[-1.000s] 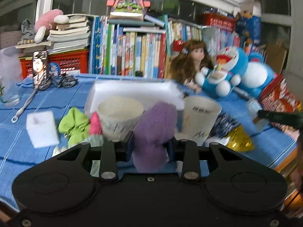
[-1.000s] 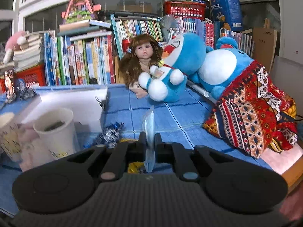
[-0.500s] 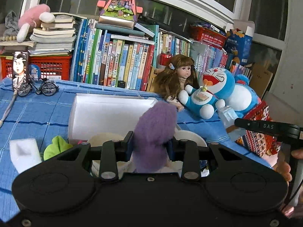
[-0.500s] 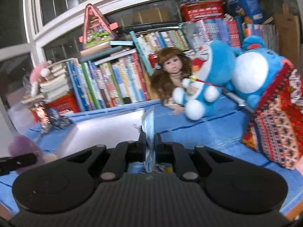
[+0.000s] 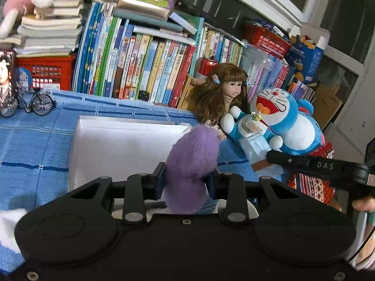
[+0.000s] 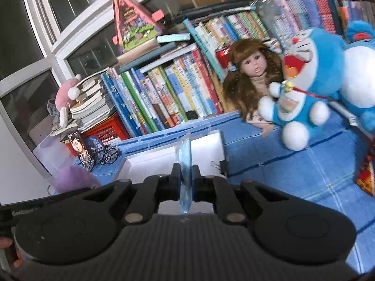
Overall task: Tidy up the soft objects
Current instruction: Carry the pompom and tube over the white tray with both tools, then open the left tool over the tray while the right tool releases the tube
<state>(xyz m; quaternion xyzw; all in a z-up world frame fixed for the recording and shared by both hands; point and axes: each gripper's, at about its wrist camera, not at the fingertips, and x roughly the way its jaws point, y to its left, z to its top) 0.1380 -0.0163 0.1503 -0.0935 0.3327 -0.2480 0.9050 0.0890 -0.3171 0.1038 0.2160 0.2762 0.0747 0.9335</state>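
Item: purple plush piece. It is clamped between the pads of the left gripper, whose jaws are drawn in against its lower half; the fluffy upper half stands clear above them. It is held aloft over the near edge of the white box, which lies at 11 o'clock from the gripper on the blue checked cloth.

Item: flat blue packet in clear wrap. It is pinched edge-on in the right gripper, whose jaws are closed tightly on it. The white box is seen directly beyond it at 12 o'clock.

Step in hand, as judged: carriage of both soft pieces toward the white box, which appears empty in the left wrist view.

Next move, as judged: each piece is to be brought over the box interior, lowered, and let go by parting the jaws. The two grippers are close together, the right one lying at 3 o'clock of the plush, so some room is to be kept between them.

Background, not handled: doll, blue cat plush, row of books, model bicycle.
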